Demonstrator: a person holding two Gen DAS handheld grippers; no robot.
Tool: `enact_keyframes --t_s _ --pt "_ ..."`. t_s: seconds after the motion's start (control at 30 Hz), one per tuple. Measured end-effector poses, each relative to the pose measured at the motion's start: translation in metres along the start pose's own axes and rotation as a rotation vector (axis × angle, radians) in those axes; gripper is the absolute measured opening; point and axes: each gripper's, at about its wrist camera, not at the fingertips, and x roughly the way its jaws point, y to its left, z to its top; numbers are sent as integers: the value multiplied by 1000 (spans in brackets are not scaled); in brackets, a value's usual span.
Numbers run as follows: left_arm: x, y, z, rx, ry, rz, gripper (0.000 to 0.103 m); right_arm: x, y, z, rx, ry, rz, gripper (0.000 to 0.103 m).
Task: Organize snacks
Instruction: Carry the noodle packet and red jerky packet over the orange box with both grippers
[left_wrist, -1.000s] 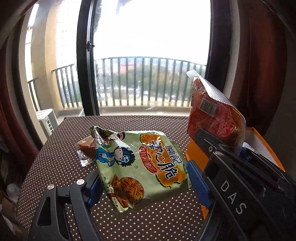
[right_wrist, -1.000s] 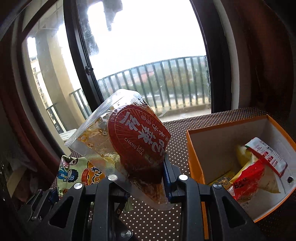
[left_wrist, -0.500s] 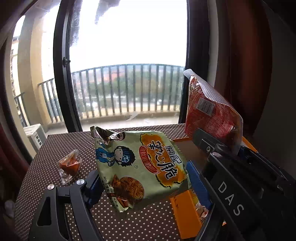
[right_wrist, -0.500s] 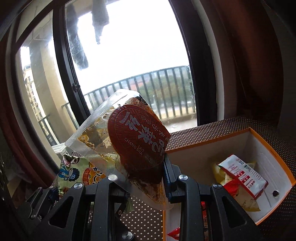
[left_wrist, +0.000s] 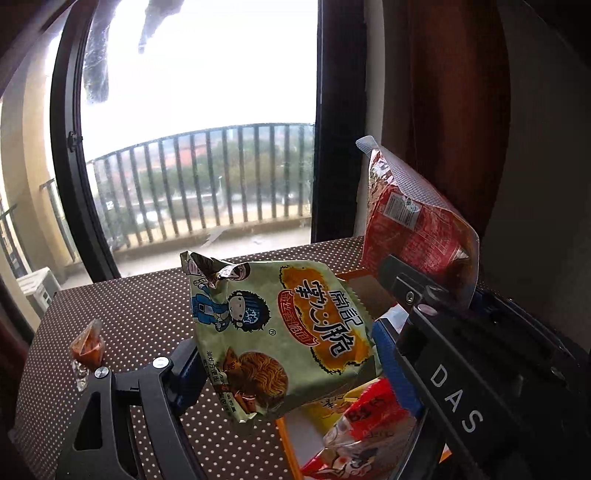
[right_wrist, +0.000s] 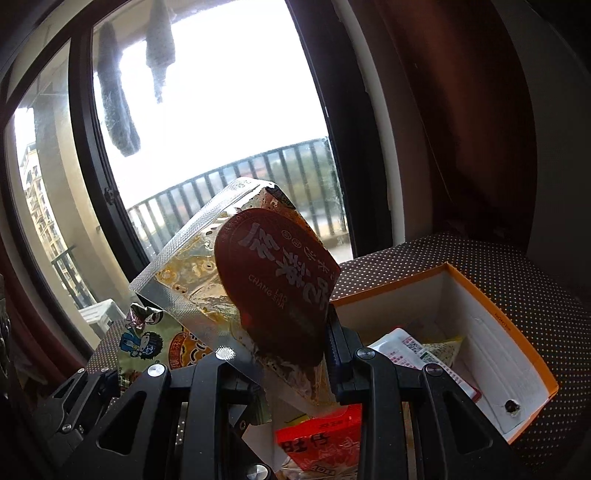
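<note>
My left gripper (left_wrist: 284, 363) is shut on a green noodle-snack packet (left_wrist: 284, 332) and holds it in the air at the left edge of the orange box (left_wrist: 288, 446). My right gripper (right_wrist: 273, 354) is shut on a clear pouch with a dark red label (right_wrist: 258, 280), held above the box (right_wrist: 517, 332). The pouch also shows in the left wrist view (left_wrist: 413, 225), and the green packet shows in the right wrist view (right_wrist: 155, 347). Several snack packets (right_wrist: 417, 347) lie inside the box.
A small orange sauce sachet (left_wrist: 86, 349) lies on the dotted brown tablecloth (left_wrist: 140, 314) to the left. A window with a balcony railing (left_wrist: 207, 184) is behind the table. A dark red curtain (left_wrist: 443, 110) hangs at the right.
Both grippers have moved to the right with their packets, from over the tablecloth to over the orange box. More of the box's inside now shows below them.
</note>
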Motion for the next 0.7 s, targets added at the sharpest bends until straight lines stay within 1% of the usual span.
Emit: enact_keyframes --t_s 0.13,0.3,0.43,0.5,0.57,0.63,0.7 --pt "17 -9 3 15 25 -36 83 4 -18 0 16 12 -27 31" --pt "34 -30 1 38 62 -83 83 9 -39 -3 39 27 -69 31" --pt "49 -43 -3 55 111 -119 83 12 -59 -9 71 54 -103 31" --pt "57 -48 -2 47 145 -140 83 14 -68 -10 78 66 -109 31" --pt "64 -54 -3 46 176 -157 83 13 -76 -10 81 70 -137 31" --pt "71 -59 -4 53 206 -164 83 12 -83 -12 87 69 -159 31" --pt "80 -58 -4 59 229 -151 86 15 -90 -16 101 92 -168 31"
